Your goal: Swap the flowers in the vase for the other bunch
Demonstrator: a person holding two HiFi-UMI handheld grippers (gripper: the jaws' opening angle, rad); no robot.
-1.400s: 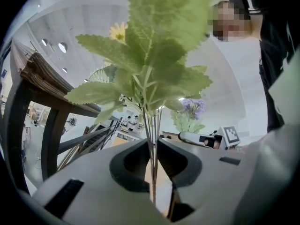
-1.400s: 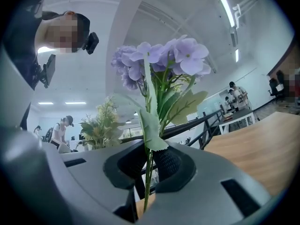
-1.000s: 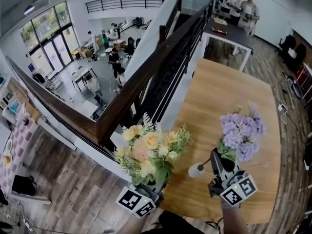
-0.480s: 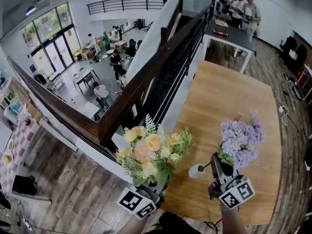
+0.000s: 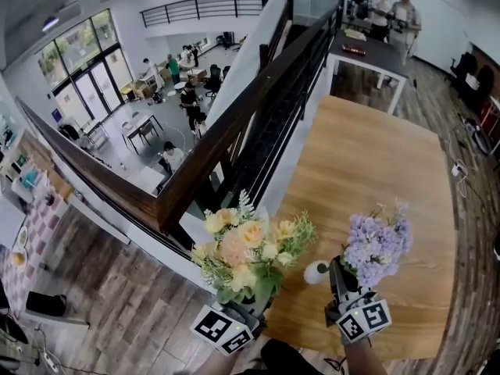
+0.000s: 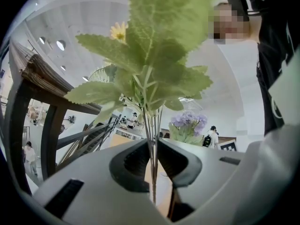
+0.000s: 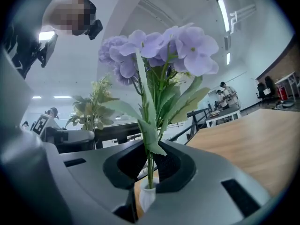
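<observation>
My left gripper [image 5: 248,303] is shut on the thin stems [image 6: 153,139] of a yellow and peach bunch [image 5: 246,248], held upright off the table's left edge. A purple bunch [image 5: 376,244] stands upright in my right gripper [image 5: 341,281], which is shut on its green stem [image 7: 149,165] over the wooden table [image 5: 367,155]. Just left of that gripper stands a small white vase [image 5: 316,272]. In the right gripper view the stem runs down to the vase's mouth [image 7: 147,196] directly below the jaws. How deep it sits is hidden.
A dark railing with a wooden handrail [image 5: 234,131] runs along the table's left side, with a lower floor beyond it. Several people stand by a dark table [image 5: 367,49] at the far end.
My right gripper has sunk with the purple bunch, bringing it lower and closer to the vase. The left gripper and the yellow bunch have hardly moved.
</observation>
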